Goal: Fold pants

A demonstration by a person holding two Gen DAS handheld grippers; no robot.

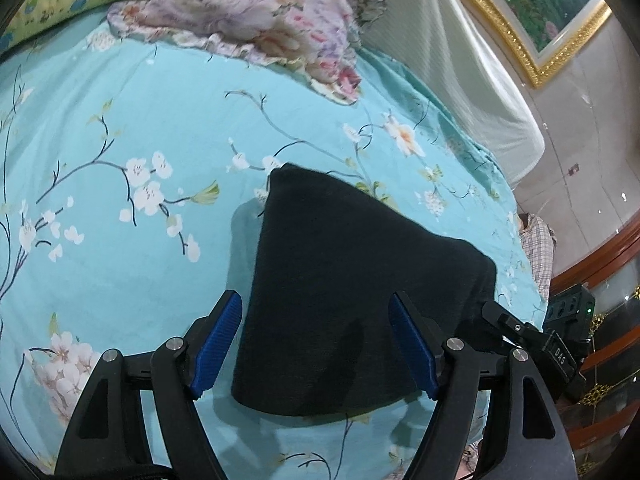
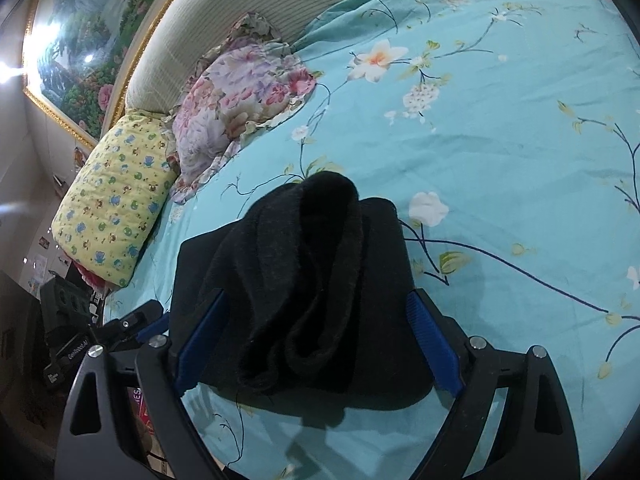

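In the left wrist view, the black pants (image 1: pixel 352 292) lie as a folded slab on the turquoise floral bedsheet (image 1: pixel 120 120), straight ahead of the left gripper (image 1: pixel 316 344) and slightly to its right. The slab's long axis runs away from the camera, narrowing toward a rounded far corner, with its near edge lying low between the fingers. The blue ribbed pads (image 1: pixel 218 344) stand wide apart; the cloth sits between them but neither pad presses on it, so this tool holds nothing. The right gripper's tip (image 1: pixel 516 328) shows at the slab's right edge, close against the fabric. The fabric here looks matte, smooth and dense, its top face flat.

In the right wrist view, the same pants (image 2: pixel 304 288) fill the space between the fingers of the right gripper (image 2: pixel 316 344), whose jaws are also spread wide. A loose, fuzzy fold of knit cloth humps up along the middle, running lengthwise away from the camera over a flatter layer beneath. The blue pads flank the bundle's sides; whether they touch it I cannot tell, and no grip is evident. Both tools sit about equally near, one at each side of the near edge. Beyond lie a yellow printed pillow (image 2: pixel 112 204) and a pink floral cushion (image 2: pixel 240 104), soft and puffy.
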